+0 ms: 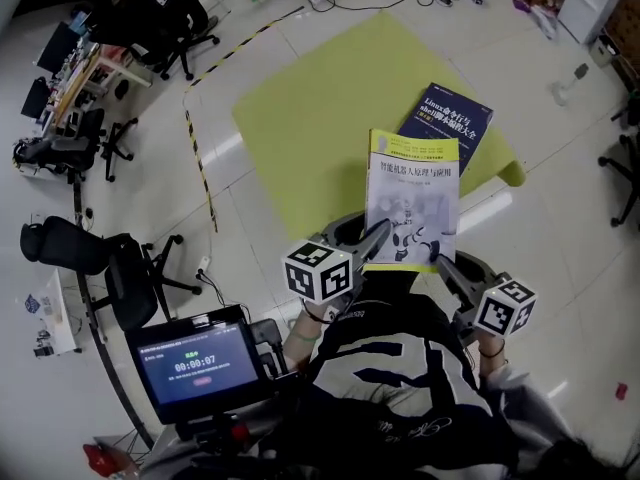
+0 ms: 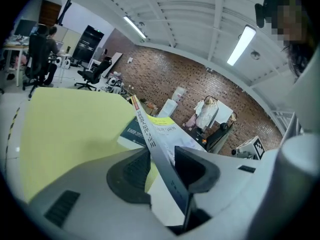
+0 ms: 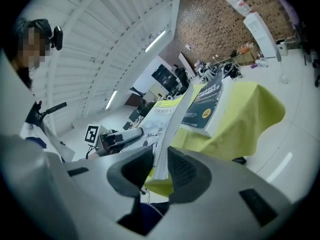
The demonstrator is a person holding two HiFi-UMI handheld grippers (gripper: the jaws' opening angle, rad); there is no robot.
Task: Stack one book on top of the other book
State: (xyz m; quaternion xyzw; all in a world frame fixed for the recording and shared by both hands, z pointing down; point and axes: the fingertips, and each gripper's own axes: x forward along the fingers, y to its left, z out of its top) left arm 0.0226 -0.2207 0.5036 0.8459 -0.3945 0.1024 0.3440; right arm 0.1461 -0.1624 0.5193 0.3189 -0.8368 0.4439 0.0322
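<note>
A white and yellow book (image 1: 412,198) hangs in the air above the near edge of the yellow-green table (image 1: 310,118), held from both sides. My left gripper (image 1: 372,242) is shut on its spine side; in the left gripper view the spine (image 2: 150,139) runs between the pads of that gripper (image 2: 160,156). On the page edge (image 3: 167,116) my right gripper (image 1: 441,261) (image 3: 159,161) is shut. A dark blue book (image 1: 445,115) lies flat on the table just beyond the held one, and also shows as the blue book (image 2: 131,131) (image 3: 206,101).
Office chairs (image 1: 110,268) stand on the floor at left. A screen with a timer (image 1: 200,363) sits near my body. Black and yellow tape (image 1: 200,158) runs along the floor beside the table. A person sits at a desk (image 1: 140,18) far left.
</note>
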